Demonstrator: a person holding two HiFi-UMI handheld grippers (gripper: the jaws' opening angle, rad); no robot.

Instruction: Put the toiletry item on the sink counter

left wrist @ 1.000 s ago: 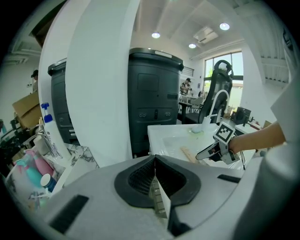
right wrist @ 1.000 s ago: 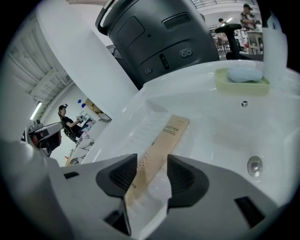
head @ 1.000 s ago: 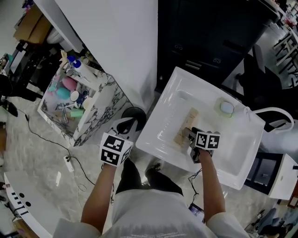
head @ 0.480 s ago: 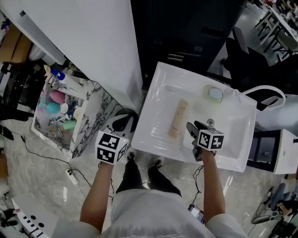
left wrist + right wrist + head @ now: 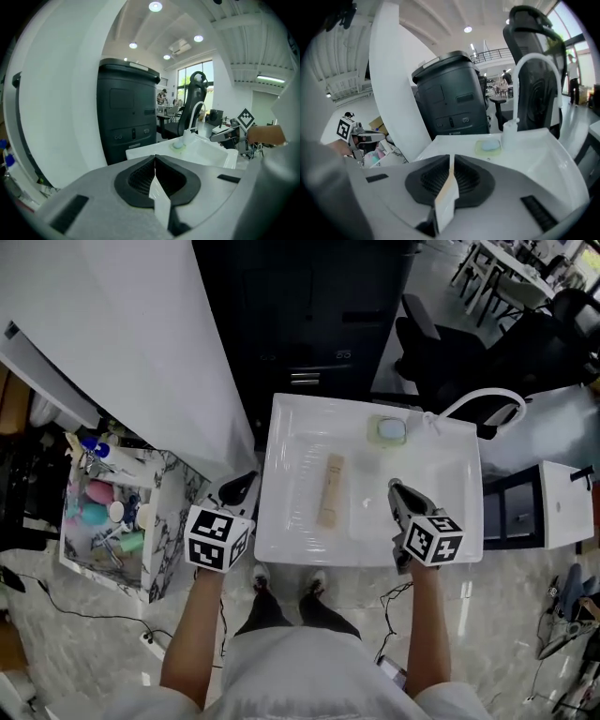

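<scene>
The toiletry item, a tan tube, lies flat on the white sink, apart from both grippers. My right gripper hovers to the tube's right, over the sink's front half. Its jaws have just been closing and now stand shut with nothing between them. My left gripper hangs just off the sink's left edge, also shut and empty. The tube is hidden in both gripper views.
A soap dish with a pale bar sits at the sink's back next to a white curved faucet. A marble-patterned cart of toiletries stands at the left. A dark cabinet and an office chair stand behind.
The right gripper left the tube on the sink, drew back to the right and up, and closed its jaws. The left gripper rose a little beside the sink's edge.
</scene>
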